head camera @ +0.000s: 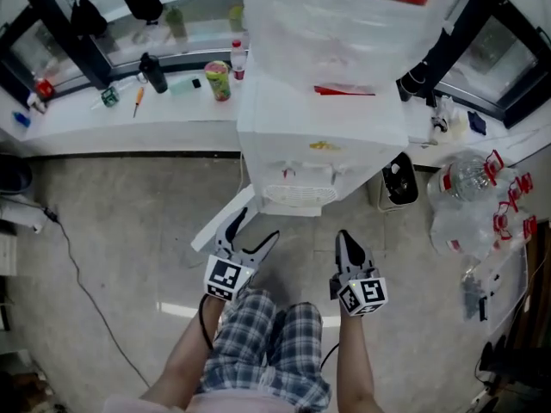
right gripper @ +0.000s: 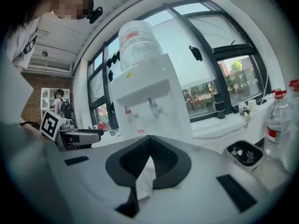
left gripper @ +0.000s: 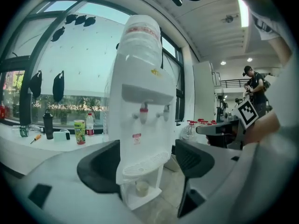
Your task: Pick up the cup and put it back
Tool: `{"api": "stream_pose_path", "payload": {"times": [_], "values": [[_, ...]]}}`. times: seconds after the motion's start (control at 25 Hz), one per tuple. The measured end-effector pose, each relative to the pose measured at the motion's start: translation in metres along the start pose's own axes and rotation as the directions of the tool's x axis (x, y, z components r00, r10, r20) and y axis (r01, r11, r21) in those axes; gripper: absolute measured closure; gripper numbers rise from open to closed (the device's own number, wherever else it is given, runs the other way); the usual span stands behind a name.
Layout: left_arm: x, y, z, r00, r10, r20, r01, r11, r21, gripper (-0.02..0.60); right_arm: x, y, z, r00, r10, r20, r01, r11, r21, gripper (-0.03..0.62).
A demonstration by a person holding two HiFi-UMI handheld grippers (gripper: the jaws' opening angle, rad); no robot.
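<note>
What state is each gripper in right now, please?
Left gripper: jaws open, nothing held.
Right gripper: jaws closed, holding nothing.

Floor (head camera: 129, 205), grey stone, lower frame: water dispenser (head camera: 318, 136) stood at ctr, black cable (head camera: 86, 292) ran at left, clear jugs (head camera: 469, 179) lay at right. White sill (head camera: 172, 114), upper left, carried black bottle (head camera: 153, 72), green can (head camera: 218, 80), red-capped bottle (head camera: 238, 58), screwdriver (head camera: 138, 101). Cup (left gripper: 141, 188) sat in dispenser's btm niche.
</note>
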State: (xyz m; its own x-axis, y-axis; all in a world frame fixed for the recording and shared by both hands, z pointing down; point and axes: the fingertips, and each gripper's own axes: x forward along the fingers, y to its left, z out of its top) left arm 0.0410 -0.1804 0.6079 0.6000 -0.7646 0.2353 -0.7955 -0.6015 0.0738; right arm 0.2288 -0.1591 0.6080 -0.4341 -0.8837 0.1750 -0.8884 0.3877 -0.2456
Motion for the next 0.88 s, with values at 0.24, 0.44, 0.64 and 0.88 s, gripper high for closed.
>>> {"api": "stream_pose_path", "payload": {"times": [0.24,0.44,0.64,0.88], "values": [[0.054,-0.007,-0.106,0.998,-0.061,-0.022,0.061,0.998,0.015,0.222,0.032,-0.038,-0.104,1.0,0.004,-0.007,-0.004,1.0,0.004,0.577],[0.096,0.0,-0.197,0.995,-0.095,-0.027,0.095,0.995,-0.005,0.222,0.059,-0.069,-0.188,1.0,0.014,-0.015,-0.014,1.0,-0.024,0.577],[0.14,0.011,-0.267,0.993,-0.117,-0.006,0.117,0.992,0.037,0.222,0.084,-0.106,-0.251,1.0,0.017,0.022,-0.016,0.999,-0.047,0.577],[0.179,0.017,-0.323,0.99,-0.139,0.009,0.138,0.988,0.071,0.222,0.106,-0.132,-0.301,0.999,0.035,0.037,-0.032,0.997,-0.072,0.577]]}}
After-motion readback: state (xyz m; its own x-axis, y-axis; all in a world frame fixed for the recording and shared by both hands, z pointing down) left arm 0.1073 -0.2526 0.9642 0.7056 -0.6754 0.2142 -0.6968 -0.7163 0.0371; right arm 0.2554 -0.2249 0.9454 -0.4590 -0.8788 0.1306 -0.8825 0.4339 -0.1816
